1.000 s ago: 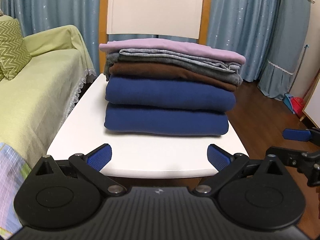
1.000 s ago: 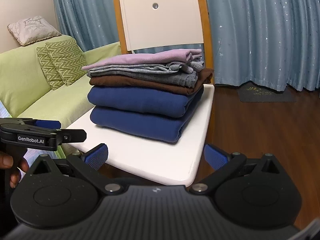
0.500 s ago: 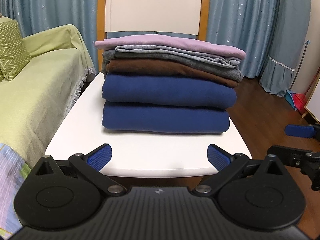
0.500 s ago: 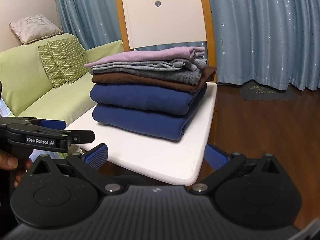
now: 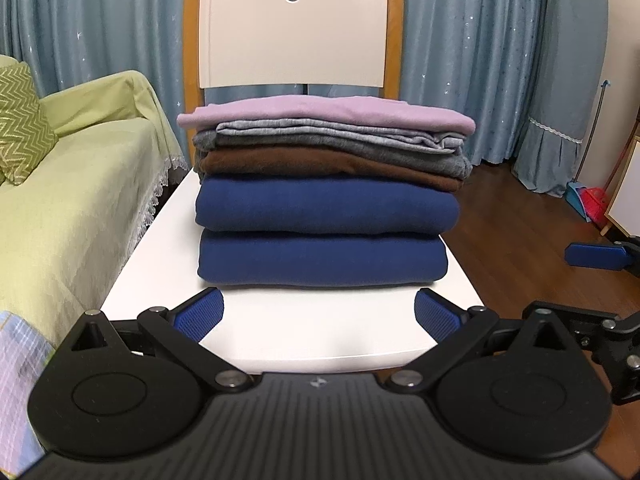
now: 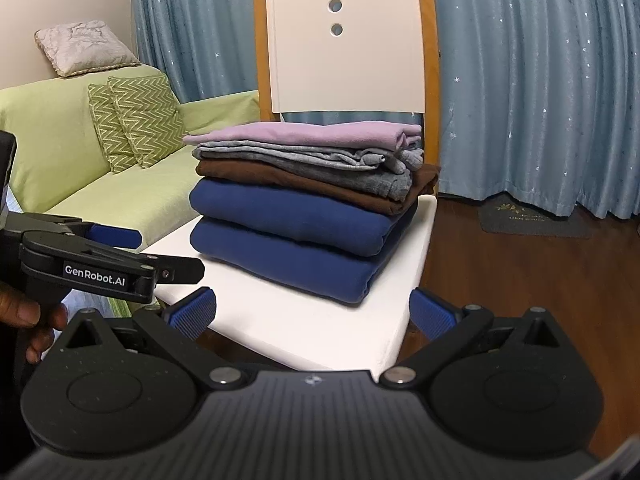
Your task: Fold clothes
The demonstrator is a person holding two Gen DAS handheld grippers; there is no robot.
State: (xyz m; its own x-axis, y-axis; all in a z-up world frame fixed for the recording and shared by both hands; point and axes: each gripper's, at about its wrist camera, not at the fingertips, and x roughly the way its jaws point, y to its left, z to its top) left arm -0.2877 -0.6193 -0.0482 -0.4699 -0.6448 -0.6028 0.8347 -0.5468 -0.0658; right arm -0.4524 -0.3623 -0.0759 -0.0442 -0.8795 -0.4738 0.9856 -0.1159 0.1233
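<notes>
Five folded garments form the stack of clothes (image 5: 324,200) on the white chair seat (image 5: 280,332), in front of the chair's white backrest (image 5: 294,24): two navy pieces at the bottom, a brown one, a grey one, and a lilac one on top. The left gripper (image 5: 319,312) hovers at the seat's front edge, squarely facing the stack, its blue-padded fingers spread wide and empty. The right gripper (image 6: 312,312) hovers off the seat's front right corner, likewise spread wide with nothing between its pads.

The left wrist view shows the stack's neat folded front and, right of the chair, a red and blue dustpan (image 5: 588,200) on the wooden floor. The right wrist view shows instead the stack's looser right side, the hand (image 6: 28,316) gripping the left tool's handle, and, left of the chair, the green sofa (image 6: 52,152) with zigzag cushions (image 6: 136,120).
</notes>
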